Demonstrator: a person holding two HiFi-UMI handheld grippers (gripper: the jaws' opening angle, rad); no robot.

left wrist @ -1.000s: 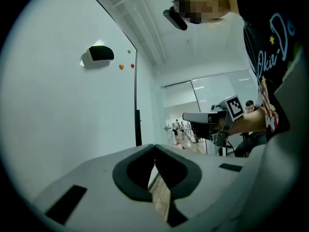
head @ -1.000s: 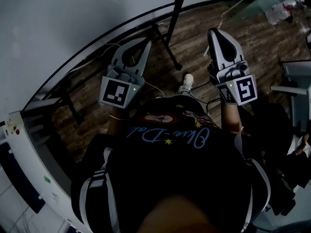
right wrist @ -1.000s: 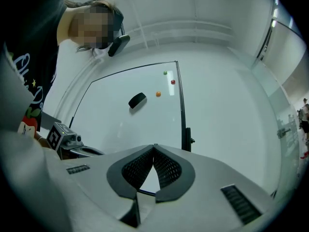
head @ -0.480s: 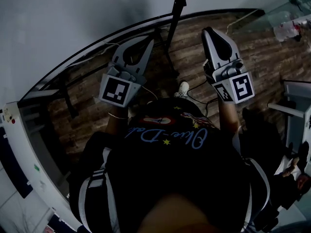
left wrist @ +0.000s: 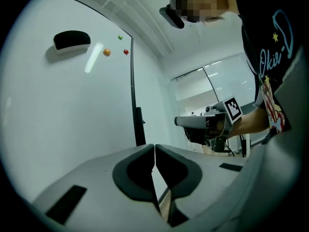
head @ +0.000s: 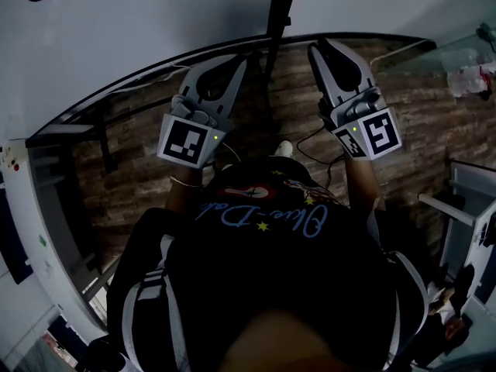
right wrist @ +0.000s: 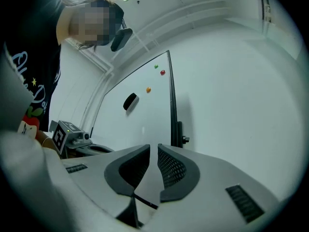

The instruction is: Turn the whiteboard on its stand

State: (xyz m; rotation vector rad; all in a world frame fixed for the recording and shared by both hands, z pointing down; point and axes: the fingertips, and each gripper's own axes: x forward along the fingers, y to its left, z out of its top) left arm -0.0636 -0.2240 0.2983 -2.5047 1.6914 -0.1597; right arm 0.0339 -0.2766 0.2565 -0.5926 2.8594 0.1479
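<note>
The whiteboard (head: 155, 22) fills the top of the head view, its dark lower edge arcing over the floor. The black stand post (head: 280, 6) runs down its right edge between my grippers. My left gripper (head: 239, 64) points at the board left of the post, shut and empty, tips touching (left wrist: 154, 149). My right gripper (head: 316, 49) is just right of the post. Its jaws (right wrist: 158, 149) have just been opening and stand a narrow slit apart with nothing between them. A black eraser (left wrist: 71, 40) and small magnets (left wrist: 106, 52) stick to the board. The post's knob (right wrist: 182, 139) shows beyond the right jaws.
Below is a wood-plank floor (head: 434, 122) with cables (head: 310, 142) and the person's shoe (head: 283, 147). The stand's dark foot bar (head: 105, 146) lies at the left. A white panel (head: 31, 231) stands at the far left, a glass partition (head: 465, 45) at the upper right.
Both grippers have moved up the picture, closer to the whiteboard's lower edge and the post. The right gripper has shifted left towards the post.
</note>
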